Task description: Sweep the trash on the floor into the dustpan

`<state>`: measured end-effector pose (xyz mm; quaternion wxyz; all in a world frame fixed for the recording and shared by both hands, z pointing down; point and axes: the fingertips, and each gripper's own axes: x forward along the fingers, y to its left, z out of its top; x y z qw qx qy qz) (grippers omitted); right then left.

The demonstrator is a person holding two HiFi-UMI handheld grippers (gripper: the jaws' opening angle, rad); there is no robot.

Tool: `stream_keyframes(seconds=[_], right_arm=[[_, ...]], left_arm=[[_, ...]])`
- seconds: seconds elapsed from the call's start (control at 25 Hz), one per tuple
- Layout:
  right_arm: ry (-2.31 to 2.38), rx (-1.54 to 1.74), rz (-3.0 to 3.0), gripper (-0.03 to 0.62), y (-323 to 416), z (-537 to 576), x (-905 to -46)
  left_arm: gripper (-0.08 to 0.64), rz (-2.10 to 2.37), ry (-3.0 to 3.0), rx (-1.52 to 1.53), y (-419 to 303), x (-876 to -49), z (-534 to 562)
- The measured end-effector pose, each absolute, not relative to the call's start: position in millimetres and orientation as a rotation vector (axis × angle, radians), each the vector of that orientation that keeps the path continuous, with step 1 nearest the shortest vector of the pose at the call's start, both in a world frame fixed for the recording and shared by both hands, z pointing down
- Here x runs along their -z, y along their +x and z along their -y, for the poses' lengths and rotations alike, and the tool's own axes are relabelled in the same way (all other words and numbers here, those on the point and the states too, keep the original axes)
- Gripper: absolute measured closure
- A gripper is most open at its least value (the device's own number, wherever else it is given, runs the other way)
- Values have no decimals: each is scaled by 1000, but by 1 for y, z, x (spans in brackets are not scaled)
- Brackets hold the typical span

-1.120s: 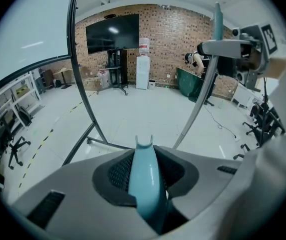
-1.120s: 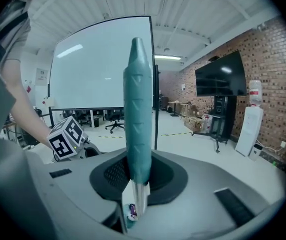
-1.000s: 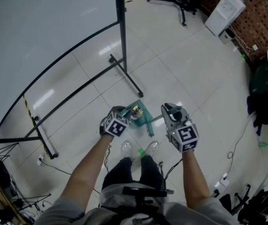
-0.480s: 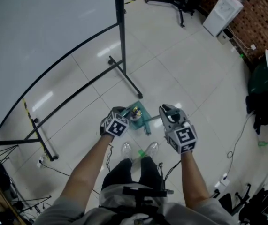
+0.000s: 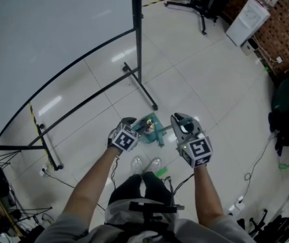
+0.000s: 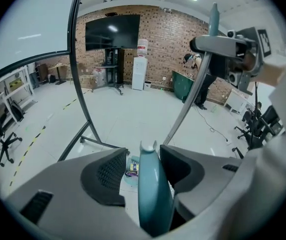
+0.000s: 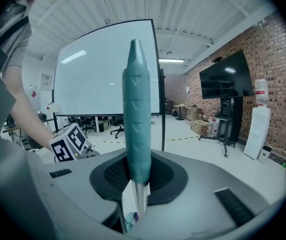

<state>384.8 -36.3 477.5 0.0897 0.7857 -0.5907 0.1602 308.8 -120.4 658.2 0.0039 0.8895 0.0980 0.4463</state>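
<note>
The trash (image 5: 145, 127) is seen as small coloured bits lying in the teal dustpan (image 5: 151, 125). The dustpan is set on the pale tiled floor (image 5: 205, 80), just ahead of the person's shoes (image 5: 145, 164). From above, it is seen below and between the two claws. Its upright handle (image 6: 152, 189) is stood between the jaws of the left claw (image 6: 144, 159), which have just been opening. The pads are parted, with a gap visible beside the handle, so the handle is released rather than pressed. The broom (image 7: 136, 119) is grasped at its teal grip by the right claw (image 7: 137, 179), and its metal shaft is seen passing down below the jaws. The black wheeled stand (image 5: 139, 59) of a large white board is placed on the floor just beyond the dustpan.
</note>
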Motion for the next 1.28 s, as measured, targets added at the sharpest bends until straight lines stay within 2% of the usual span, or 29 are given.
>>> stream_keyframes(seconds=[0.16,0.44,0.52,0.6,0.68,0.8,0.88,0.96,1.12,1.28], right_arm=[[2304,-463,1827,545,384,59,-478],[2296,-397,1879,545,359,98,-467],[2299,-369,1867,545,349,112,-466],[2292,-339,1853,545,340,120,-465],[2309,-313,1840,545,335,122,-460],[2406,-290,1789,546,328,123,-445],[2455,-276,1753,546,324,125,-441],[2506,-285,1730,545,318,128,-445],[2590,-247,1672,546,322,136,-449],[2598,-213,1663,545,309,147,-443]], left_arm=[[345,-302,2778,-1314,307,-635,131],[342,-637,2735,-1114,290,-589,147],[386,-638,2801,-1060,288,-590,175],[556,-623,2863,-1027,289,-598,201],[557,-737,2868,-1039,285,-612,206],[557,-1165,2786,-1051,264,-632,184],[544,-1398,2692,-1077,252,-649,169],[449,-1526,2631,-1137,243,-672,162],[363,-1658,2666,-1150,251,-706,148],[325,-1697,2680,-1094,257,-705,131]])
